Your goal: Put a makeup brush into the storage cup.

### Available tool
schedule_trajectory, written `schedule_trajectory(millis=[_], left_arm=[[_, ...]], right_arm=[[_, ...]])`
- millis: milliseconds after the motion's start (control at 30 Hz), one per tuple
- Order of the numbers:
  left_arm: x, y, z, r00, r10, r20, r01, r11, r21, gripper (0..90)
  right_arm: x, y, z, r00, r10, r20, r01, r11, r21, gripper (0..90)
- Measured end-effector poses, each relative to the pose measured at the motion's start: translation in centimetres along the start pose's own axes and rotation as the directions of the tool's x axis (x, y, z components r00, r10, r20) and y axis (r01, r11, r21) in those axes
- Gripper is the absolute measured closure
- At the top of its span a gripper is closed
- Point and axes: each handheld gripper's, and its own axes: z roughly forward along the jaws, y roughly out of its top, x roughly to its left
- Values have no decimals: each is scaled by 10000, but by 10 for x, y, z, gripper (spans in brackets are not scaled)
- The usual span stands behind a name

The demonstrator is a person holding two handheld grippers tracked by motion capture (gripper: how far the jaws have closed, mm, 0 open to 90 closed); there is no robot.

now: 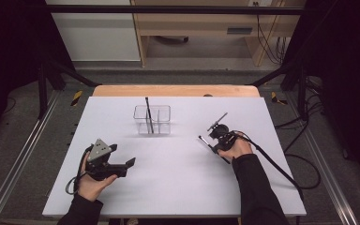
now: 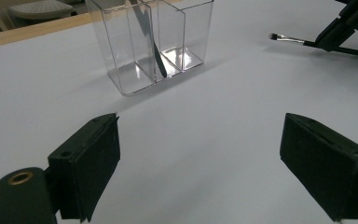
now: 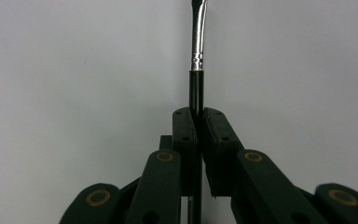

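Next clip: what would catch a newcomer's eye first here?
The right gripper, right of centre on the white table, is shut on a thin black brush. Farther back at mid-table stands a clear two-compartment holder with another dark brush upright inside. The left gripper rests open at the near left.

Even overhead light on a white table (image 1: pixel 178 187), dark surroundings.
Soft, short shadows fall beneath the clear organizer (image 2: pixel 151 42), whose walls carry bright glare. The left gripper's (image 2: pixel 200 163) near jaws are soft-focus; the brush ferrule (image 3: pixel 197 42) in the right gripper view gleams, slightly blurred.
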Motion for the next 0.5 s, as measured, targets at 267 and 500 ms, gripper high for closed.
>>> schedule_trajectory(millis=[267,500], left_arm=[[-1,0,1,10000,-50,35,50,10000,-17,114],[-2,0,0,9999,-100,51,100,9999,-66,112]], right_arm=[[6,-6,-21,9999,41,-132,-57,9928,-1199,844],[14,-13,-34,9995,17,-305,-88,9714,-2371,843]])
